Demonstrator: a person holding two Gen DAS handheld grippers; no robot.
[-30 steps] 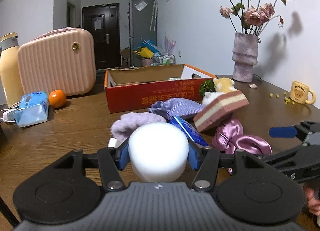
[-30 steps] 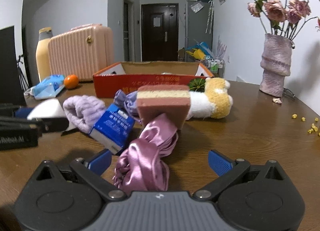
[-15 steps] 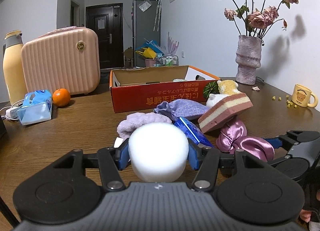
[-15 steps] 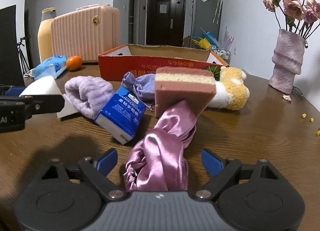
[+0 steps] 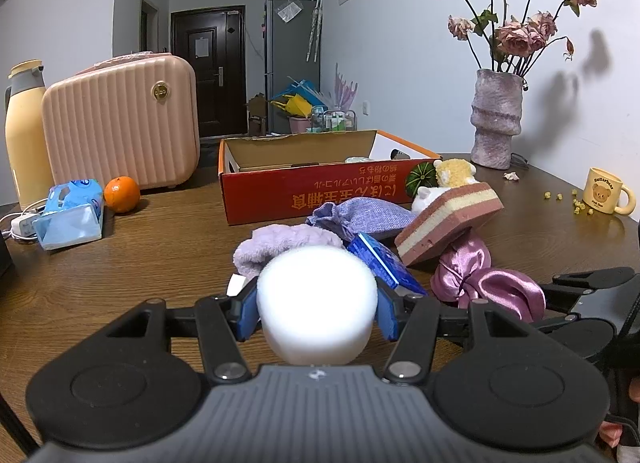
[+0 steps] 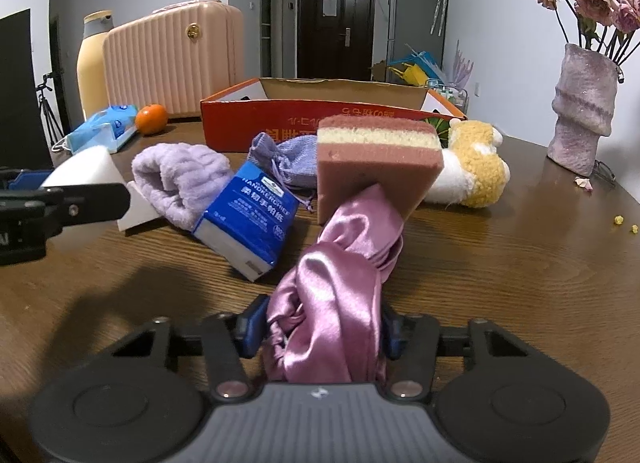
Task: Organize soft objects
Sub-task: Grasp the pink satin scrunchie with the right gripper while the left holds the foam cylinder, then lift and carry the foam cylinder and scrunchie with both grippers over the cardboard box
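Note:
My left gripper (image 5: 317,309) is shut on a white foam sponge (image 5: 316,303), held just above the wooden table. My right gripper (image 6: 320,329) is shut on the near end of a pink satin cloth (image 6: 336,287), whose far end lies under a pink-and-yellow layered sponge (image 6: 376,159). Behind lie a lilac fluffy cloth (image 6: 180,179), a blue tissue pack (image 6: 248,219), a purple drawstring pouch (image 6: 288,159) and a yellow-and-white plush toy (image 6: 472,167). An open red cardboard box (image 5: 320,187) stands beyond them.
A pink suitcase (image 5: 120,123), yellow thermos (image 5: 22,131), orange (image 5: 121,194) and blue wipes pack (image 5: 70,215) stand at the left. A vase of dried roses (image 5: 496,119) and a bear mug (image 5: 606,191) stand at the right. Yellow crumbs lie near the mug.
My right gripper's fingers have closed from wide open onto the pink satin cloth. My left gripper still holds the white sponge and has barely moved.

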